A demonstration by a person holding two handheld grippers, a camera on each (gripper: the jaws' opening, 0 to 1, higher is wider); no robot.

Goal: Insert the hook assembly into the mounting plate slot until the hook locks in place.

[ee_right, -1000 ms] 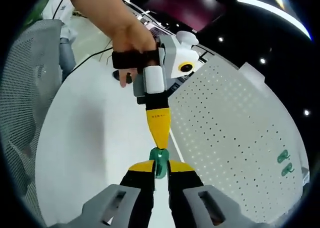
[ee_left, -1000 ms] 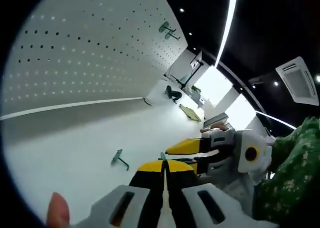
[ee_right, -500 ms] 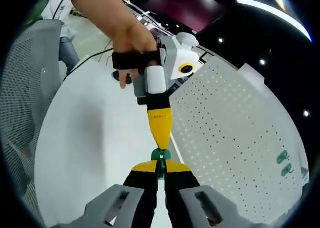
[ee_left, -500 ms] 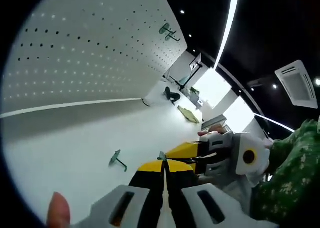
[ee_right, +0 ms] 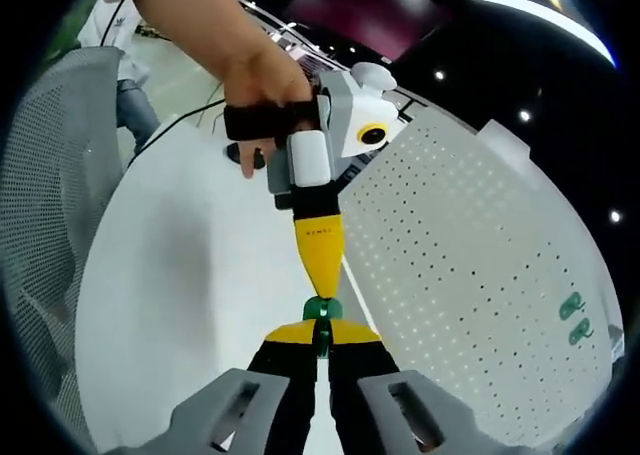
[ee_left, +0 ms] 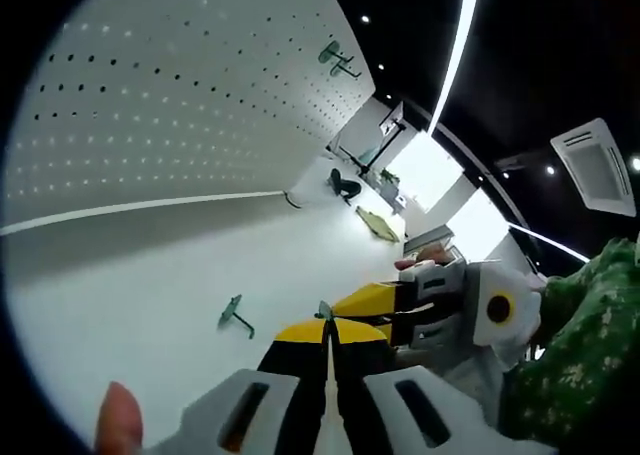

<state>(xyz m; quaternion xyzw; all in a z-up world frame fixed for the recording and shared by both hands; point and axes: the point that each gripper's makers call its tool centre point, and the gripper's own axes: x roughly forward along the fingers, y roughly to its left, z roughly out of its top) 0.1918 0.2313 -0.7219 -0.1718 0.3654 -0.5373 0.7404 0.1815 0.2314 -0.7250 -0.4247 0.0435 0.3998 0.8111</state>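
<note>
Nothing has shifted since a moment ago: both my grippers, left gripper (ee_right: 320,275) and right gripper (ee_right: 322,337), pinch closed on the green hook assembly (ee_right: 322,311) between them, above the desk (ee_right: 200,275), steadying it before the pegboard (ee_right: 460,275); a spare hook (ee_left: 236,315) lies mid-desk.

Two green hooks (ee_left: 338,59) are hanging on one pegboard (ee_left: 180,95) at one o'clock; one loose hook (ee_left: 236,315) is lying on the table (ee_left: 150,275) at seven o'clock.

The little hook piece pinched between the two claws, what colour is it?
Green. The hook piece shows best in the right gripper view.
</note>
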